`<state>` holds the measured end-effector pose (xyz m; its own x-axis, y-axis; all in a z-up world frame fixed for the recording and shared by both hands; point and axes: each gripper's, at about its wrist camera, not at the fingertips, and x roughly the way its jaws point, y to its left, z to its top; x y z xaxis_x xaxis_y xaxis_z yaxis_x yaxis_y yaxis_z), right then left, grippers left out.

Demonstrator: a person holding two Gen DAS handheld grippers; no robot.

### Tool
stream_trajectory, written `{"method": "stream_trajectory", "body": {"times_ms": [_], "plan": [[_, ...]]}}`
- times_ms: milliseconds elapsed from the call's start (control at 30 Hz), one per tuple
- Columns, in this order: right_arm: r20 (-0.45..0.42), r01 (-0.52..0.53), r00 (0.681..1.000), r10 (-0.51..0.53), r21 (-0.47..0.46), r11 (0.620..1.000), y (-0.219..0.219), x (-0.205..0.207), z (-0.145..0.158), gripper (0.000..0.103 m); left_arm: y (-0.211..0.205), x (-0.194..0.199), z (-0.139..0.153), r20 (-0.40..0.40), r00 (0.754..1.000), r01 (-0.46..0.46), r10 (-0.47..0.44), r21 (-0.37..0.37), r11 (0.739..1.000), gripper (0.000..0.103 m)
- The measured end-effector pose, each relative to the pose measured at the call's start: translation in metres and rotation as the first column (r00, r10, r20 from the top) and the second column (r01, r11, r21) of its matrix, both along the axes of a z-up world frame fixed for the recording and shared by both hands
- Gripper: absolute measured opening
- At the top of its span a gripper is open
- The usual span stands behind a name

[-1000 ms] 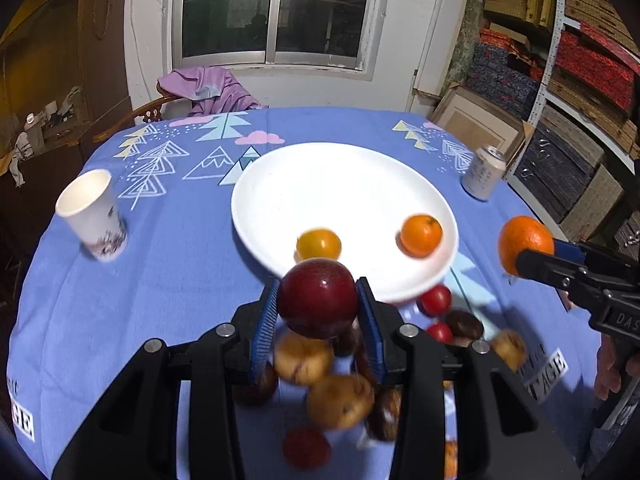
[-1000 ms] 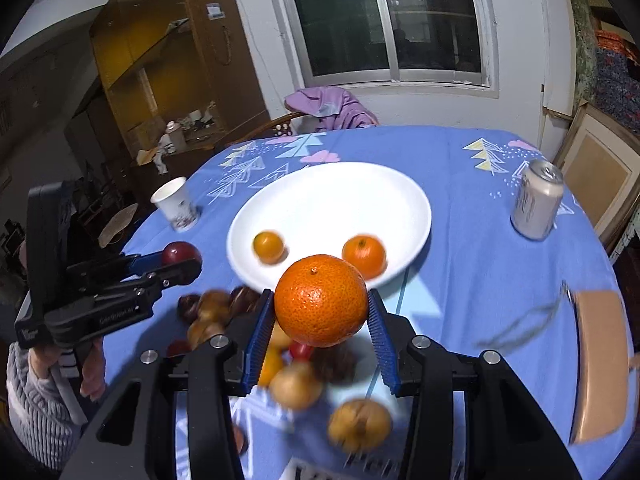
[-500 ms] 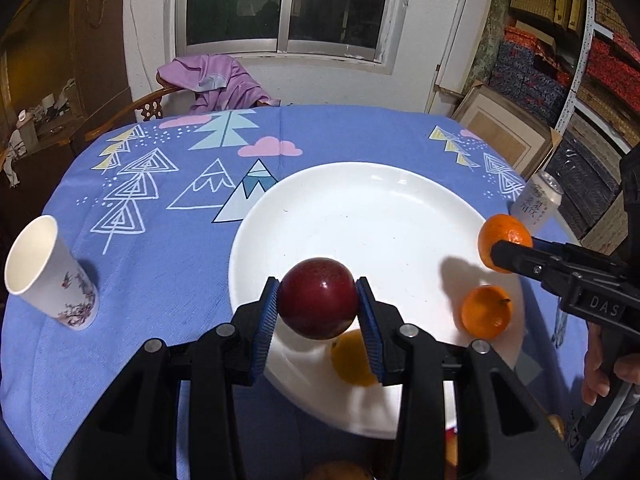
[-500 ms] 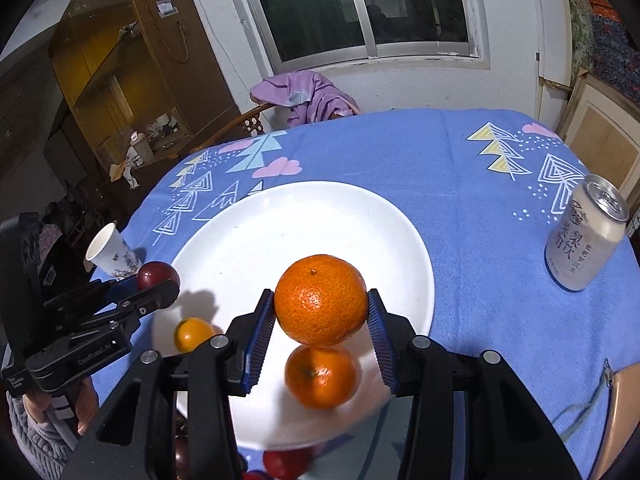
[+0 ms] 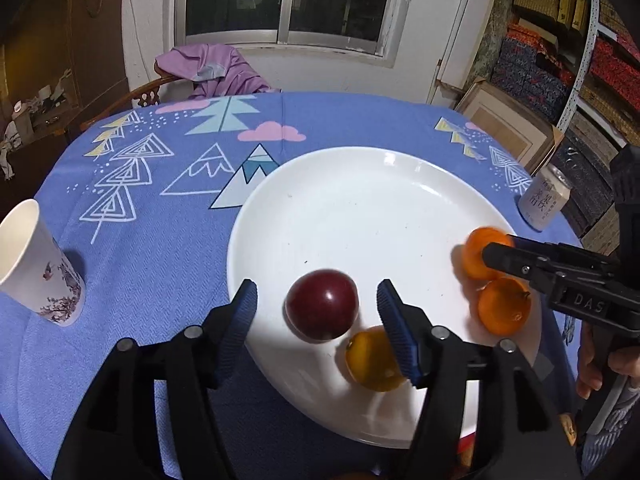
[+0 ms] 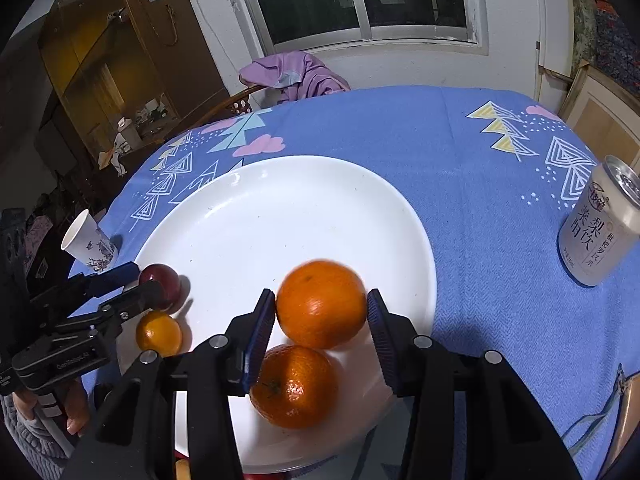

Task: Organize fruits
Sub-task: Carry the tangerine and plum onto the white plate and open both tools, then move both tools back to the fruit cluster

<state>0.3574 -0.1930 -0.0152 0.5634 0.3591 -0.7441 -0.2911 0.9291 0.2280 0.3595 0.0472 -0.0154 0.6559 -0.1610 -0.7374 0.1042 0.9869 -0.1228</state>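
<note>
A white plate [image 5: 360, 208] lies on the blue tablecloth and also shows in the right wrist view [image 6: 280, 208]. My left gripper [image 5: 316, 312] is open, its jaws well apart from a dark red plum [image 5: 322, 304] resting on the plate between them; the plum also shows in the right wrist view [image 6: 160, 280]. My right gripper [image 6: 322, 316] has opened around a large orange [image 6: 322, 306], blurred, just clear of the pads. A second orange [image 6: 294, 386] lies on the plate under it. A small yellow-orange fruit [image 5: 372, 360] lies near the plate's front edge.
A paper cup [image 5: 36, 264] stands at the left of the table. A drink can [image 6: 600, 236] stands at the right. A chair with a purple garment [image 5: 212, 68] is behind the table. Boxes and shelves [image 5: 560, 80] fill the right side.
Both grippers moved forward and down over the plate. The left jaws opened and let go of the plum. The right jaws opened off the orange, which looks blurred.
</note>
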Motion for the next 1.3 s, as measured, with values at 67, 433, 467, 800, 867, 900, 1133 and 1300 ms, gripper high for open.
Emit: {"method": "stream_trajectory", "body": {"times_ms": [67, 433, 467, 800, 867, 900, 1133, 1300], "plan": [[0.011, 0.000, 1.000, -0.001, 0.009, 1.000, -0.001, -0.001, 0.005, 0.049, -0.001, -0.001, 0.002, 0.003, 1.000, 0.003, -0.003, 0.002, 1.000, 0.062], [0.044, -0.015, 0.999, 0.014, 0.023, 1.000, -0.001, -0.009, 0.019, 0.049, -0.002, -0.007, 0.008, 0.020, 1.000, 0.004, -0.005, 0.018, 1.000, 0.062], [0.048, -0.017, 0.999, 0.015, 0.025, 1.000, -0.001, -0.011, 0.020, 0.049, -0.001, -0.009, 0.012, 0.029, 1.000, 0.002, -0.002, 0.015, 1.000, 0.062], [0.097, -0.045, 0.994, 0.041, 0.036, 0.998, 0.000, -0.059, 0.049, 0.054, 0.005, -0.055, 0.047, 0.086, 0.996, -0.024, 0.022, 0.019, 1.000, 0.065], [0.110, -0.052, 0.993, 0.047, 0.044, 0.998, -0.003, -0.078, 0.053, 0.055, 0.007, -0.073, 0.046, 0.090, 0.996, -0.020, 0.019, 0.010, 1.000, 0.065], [0.115, -0.056, 0.992, 0.050, 0.045, 0.997, -0.005, -0.087, 0.054, 0.055, 0.008, -0.081, 0.044, 0.087, 0.996, -0.020, 0.018, 0.016, 1.000, 0.065], [0.136, -0.039, 0.990, 0.026, 0.092, 0.995, -0.034, -0.155, 0.044, 0.061, 0.022, -0.145, 0.024, 0.076, 0.996, -0.046, 0.045, 0.016, 0.999, 0.065], [0.144, 0.014, 0.989, -0.033, 0.132, 0.991, -0.064, -0.201, 0.028, 0.062, 0.022, -0.195, 0.014, 0.115, 0.992, -0.048, 0.045, 0.023, 0.999, 0.077]]}}
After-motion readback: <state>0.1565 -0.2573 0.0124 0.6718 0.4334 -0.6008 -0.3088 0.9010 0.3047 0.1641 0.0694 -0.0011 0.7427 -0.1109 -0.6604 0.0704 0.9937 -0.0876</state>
